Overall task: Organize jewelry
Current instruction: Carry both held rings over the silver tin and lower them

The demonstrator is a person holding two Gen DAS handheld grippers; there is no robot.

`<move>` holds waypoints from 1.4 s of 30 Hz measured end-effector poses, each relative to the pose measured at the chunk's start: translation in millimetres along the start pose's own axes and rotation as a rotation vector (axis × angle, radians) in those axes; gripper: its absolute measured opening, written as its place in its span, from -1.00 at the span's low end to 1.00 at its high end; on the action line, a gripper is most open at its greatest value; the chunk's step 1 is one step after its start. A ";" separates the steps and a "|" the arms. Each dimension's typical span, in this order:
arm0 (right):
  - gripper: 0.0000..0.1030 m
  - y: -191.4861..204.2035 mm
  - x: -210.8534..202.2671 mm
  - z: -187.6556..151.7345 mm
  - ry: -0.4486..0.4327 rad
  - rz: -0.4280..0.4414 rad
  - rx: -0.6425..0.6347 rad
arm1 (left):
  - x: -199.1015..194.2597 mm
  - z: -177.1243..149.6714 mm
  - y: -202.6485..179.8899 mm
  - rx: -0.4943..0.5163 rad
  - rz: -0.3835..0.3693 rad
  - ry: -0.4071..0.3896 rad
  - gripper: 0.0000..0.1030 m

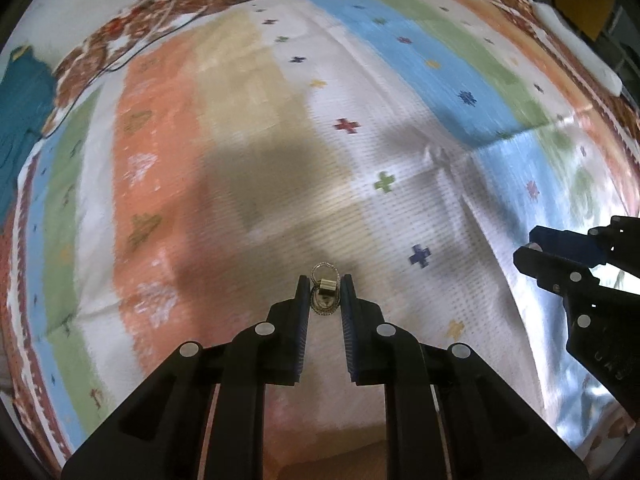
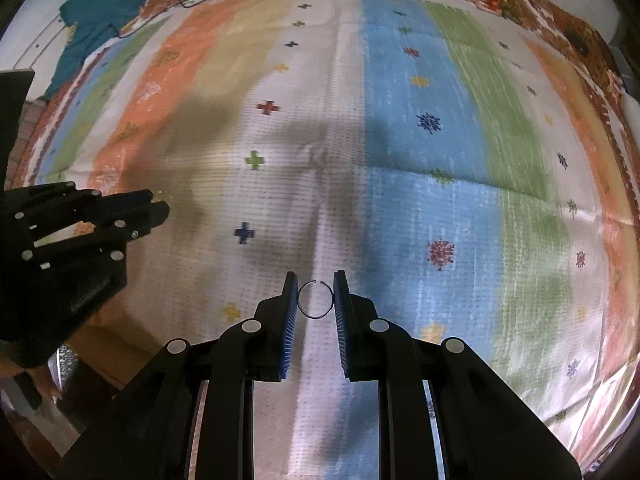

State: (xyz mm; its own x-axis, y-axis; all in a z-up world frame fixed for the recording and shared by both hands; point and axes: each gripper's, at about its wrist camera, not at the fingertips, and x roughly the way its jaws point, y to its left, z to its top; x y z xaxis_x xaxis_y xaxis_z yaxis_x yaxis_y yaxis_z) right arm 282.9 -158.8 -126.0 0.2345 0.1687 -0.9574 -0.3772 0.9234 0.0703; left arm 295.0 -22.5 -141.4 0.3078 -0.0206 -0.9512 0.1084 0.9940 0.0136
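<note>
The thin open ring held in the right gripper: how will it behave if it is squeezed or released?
The open ring looks like thin wire with a gap on top, so it probably bends easily. Pinched only at its sides by the right gripper, it may slip. Dropped, it could roll.

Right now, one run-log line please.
left gripper: shut on ornate ring | right gripper: shut on open ring | both above striped cloth

Each fisheye camera sits just behind its own hand-held gripper and looks steeply down along the two fingers at the striped cloth [image 1: 400, 92], from close above. The left view catches the right hand-held gripper [image 1: 528, 250] at its right edge; the right view catches the left hand-held gripper [image 2: 158, 206] at its left edge. Both share the cloth's white middle band with its coloured crosses.
</note>
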 end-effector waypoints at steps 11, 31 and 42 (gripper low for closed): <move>-0.63 33.1 -22.0 -9.9 -0.071 -0.005 -0.070 | -29.6 -17.2 23.9 -0.055 -0.022 -0.028 -0.71; -0.63 74.0 -72.0 -49.9 -0.158 0.033 -0.144 | -101.4 -71.7 30.1 -0.152 -0.062 -0.151 -0.71; -0.63 87.0 -87.6 -70.8 -0.169 0.087 -0.161 | -117.8 -100.0 29.8 -0.152 -0.070 -0.170 -0.71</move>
State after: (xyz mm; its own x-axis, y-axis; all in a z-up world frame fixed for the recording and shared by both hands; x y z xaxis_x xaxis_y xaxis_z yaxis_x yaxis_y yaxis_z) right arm 166.1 -117.6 -55.8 0.3364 0.3132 -0.8881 -0.5373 0.8383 0.0921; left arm 167.5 20.3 -59.7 0.4607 -0.0954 -0.8824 -0.0040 0.9940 -0.1096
